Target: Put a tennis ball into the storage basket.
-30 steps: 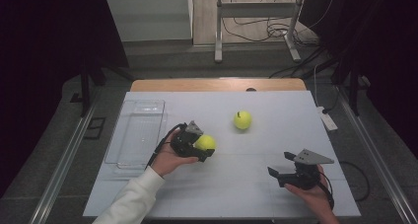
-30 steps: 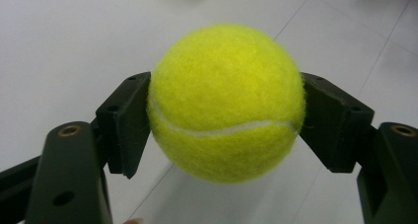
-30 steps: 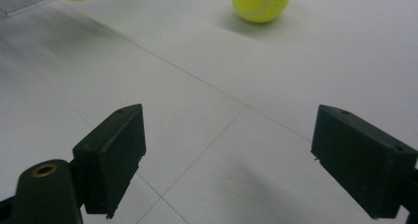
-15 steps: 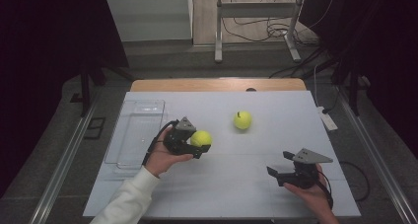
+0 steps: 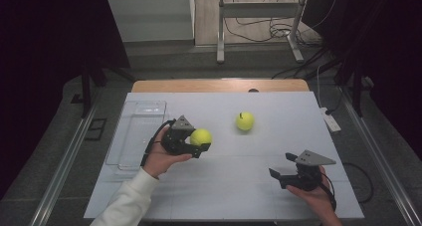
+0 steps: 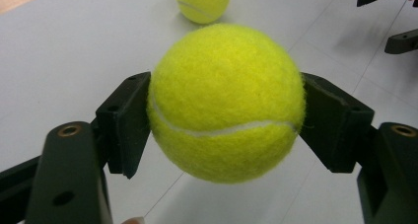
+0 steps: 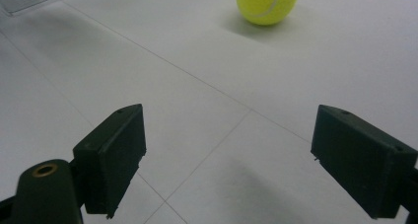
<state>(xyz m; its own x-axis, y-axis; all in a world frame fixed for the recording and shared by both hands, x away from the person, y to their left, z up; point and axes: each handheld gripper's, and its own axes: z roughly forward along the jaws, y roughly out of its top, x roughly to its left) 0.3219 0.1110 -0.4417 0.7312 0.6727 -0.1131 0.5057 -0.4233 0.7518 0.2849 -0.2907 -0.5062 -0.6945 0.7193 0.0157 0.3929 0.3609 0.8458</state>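
This looks like a lab or recording room set up for capturing handling work. A plain white desk (image 5: 219,186) stands on a grey floor between dark curtained sides, lit from above. Behind it, loose cables (image 5: 259,24) sprawl around a metal stand (image 5: 259,32), and a white power strip (image 5: 330,120) lies beside the desk's right edge.

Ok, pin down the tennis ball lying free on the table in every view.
High view: free tennis ball at table centre, right of the held ball.
Left gripper view: top centre, beyond the held ball.
Right gripper view: top, right of centre.
Shared landmark: the white table.
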